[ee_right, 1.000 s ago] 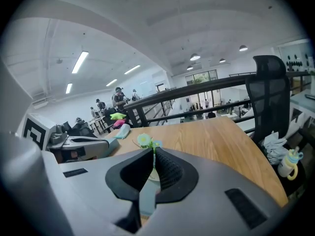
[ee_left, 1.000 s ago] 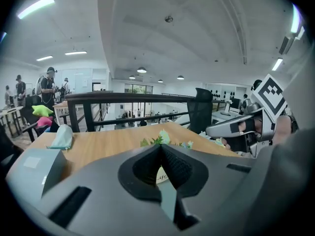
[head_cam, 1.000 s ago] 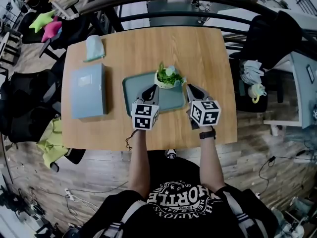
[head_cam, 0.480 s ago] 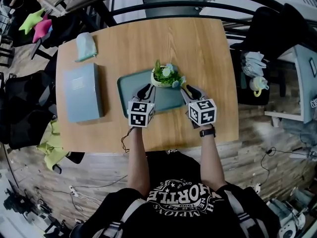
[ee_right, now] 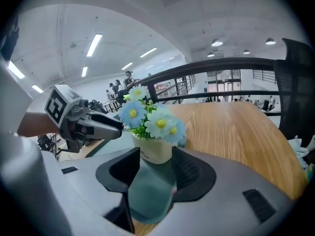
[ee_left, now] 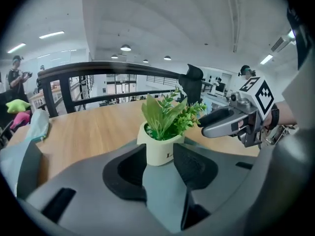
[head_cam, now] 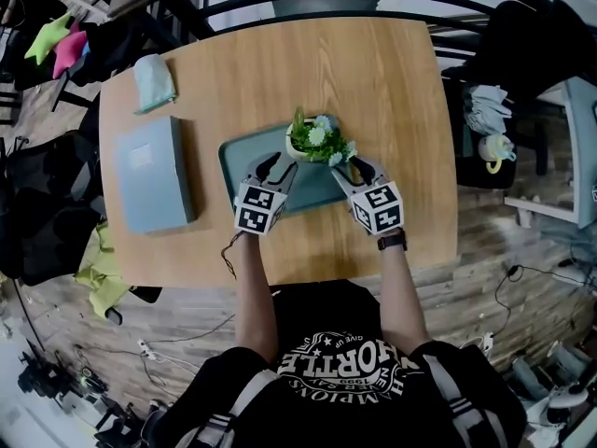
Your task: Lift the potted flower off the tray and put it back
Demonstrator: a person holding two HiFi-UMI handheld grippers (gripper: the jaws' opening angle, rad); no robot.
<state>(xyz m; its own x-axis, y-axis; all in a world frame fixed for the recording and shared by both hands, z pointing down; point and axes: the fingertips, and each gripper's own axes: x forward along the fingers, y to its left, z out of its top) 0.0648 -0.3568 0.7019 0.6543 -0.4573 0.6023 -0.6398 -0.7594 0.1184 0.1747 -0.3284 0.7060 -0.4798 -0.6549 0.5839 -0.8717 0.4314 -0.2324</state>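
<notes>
Pot (head_cam: 315,141) on tray (head_cam: 242,159), far side. Left gripper (head_cam: 271,164) and right gripper (head_cam: 360,167) flank it, jaws just opened wide, nothing clamped. Risk: uneven closing from two sides tips pot off tray.

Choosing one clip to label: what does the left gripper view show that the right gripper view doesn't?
Only the left gripper view: the plant's green leaves, the right gripper, a teal cloth. Only the right gripper view: the blue flowers, the left gripper. Both: the white pot on the teal tray, seen between jaws that have just been opening and don't press it.
</notes>
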